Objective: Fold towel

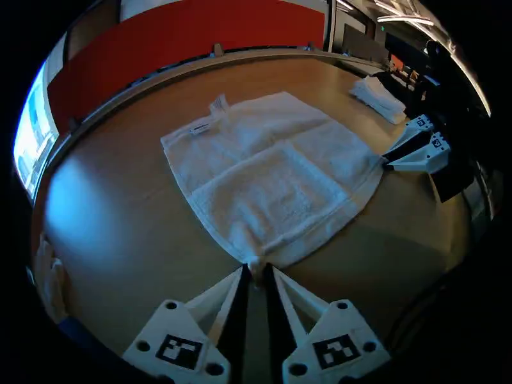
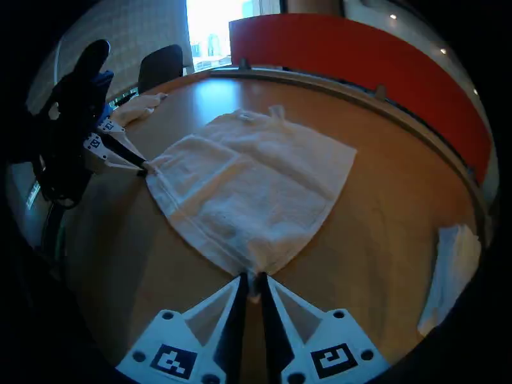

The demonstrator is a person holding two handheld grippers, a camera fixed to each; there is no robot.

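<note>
A white towel point(image 1: 269, 173) lies on the wooden table point(image 1: 128, 211), with one part folded over as a second layer. At the bottom of the left gripper view my left gripper point(image 1: 256, 267) is shut on the towel's near corner. Farther right, my right gripper point(image 1: 388, 165) pinches another corner. In the right gripper view the towel point(image 2: 249, 185) spreads ahead, and my right gripper point(image 2: 251, 281) is shut on its near corner. The left gripper point(image 2: 144, 168), held by a dark-sleeved hand, grips the towel's left corner.
A folded white towel point(image 1: 379, 97) sits at the table's far right edge, and another white cloth point(image 2: 451, 275) lies near the right gripper. More cloth point(image 2: 137, 105) lies beyond the left gripper. A red partition point(image 1: 185, 38) borders the table; a dark chair point(image 2: 160, 64) stands behind.
</note>
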